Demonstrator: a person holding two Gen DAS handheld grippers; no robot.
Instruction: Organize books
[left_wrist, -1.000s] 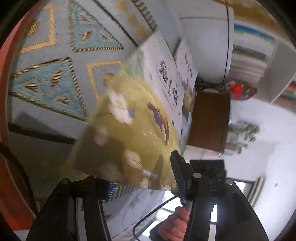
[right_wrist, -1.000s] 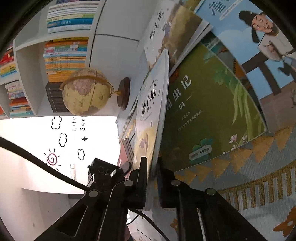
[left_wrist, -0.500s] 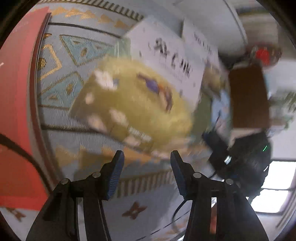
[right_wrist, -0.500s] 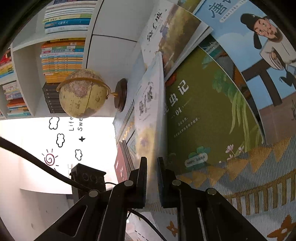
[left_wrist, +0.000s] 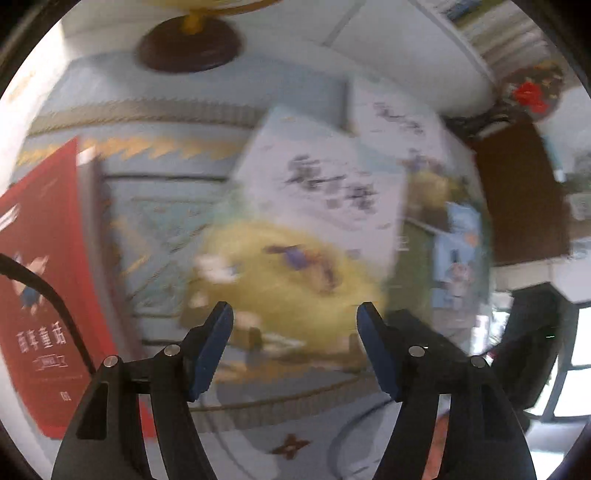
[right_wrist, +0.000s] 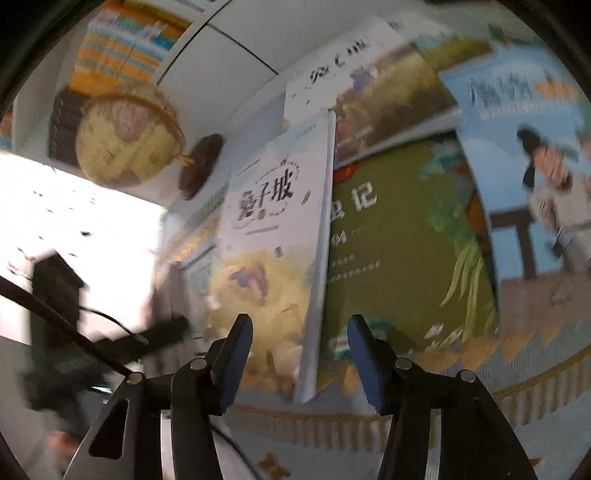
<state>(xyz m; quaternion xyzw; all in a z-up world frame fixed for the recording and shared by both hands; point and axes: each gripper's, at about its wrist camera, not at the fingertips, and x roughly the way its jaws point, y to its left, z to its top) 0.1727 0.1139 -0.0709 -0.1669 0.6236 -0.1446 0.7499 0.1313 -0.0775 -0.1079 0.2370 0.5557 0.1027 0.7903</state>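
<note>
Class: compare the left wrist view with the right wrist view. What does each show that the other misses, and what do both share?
Only left wrist: a red book lying at the left and a dark brown box.
Only right wrist: the globe's yellow ball, the green book and shelved books.
Both: the white-and-yellow book, the patterned cloth and open fingers.

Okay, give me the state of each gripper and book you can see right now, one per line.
left gripper: open, holding nothing.
right gripper: open, holding nothing.
white book: closed, released, one edge raised off the rug, partly over the green book.
green book: closed, flat, cover up.
blue book: closed, flat, cover up.
red book: closed, flat on the rug.
globe: upright on its stand.
</note>
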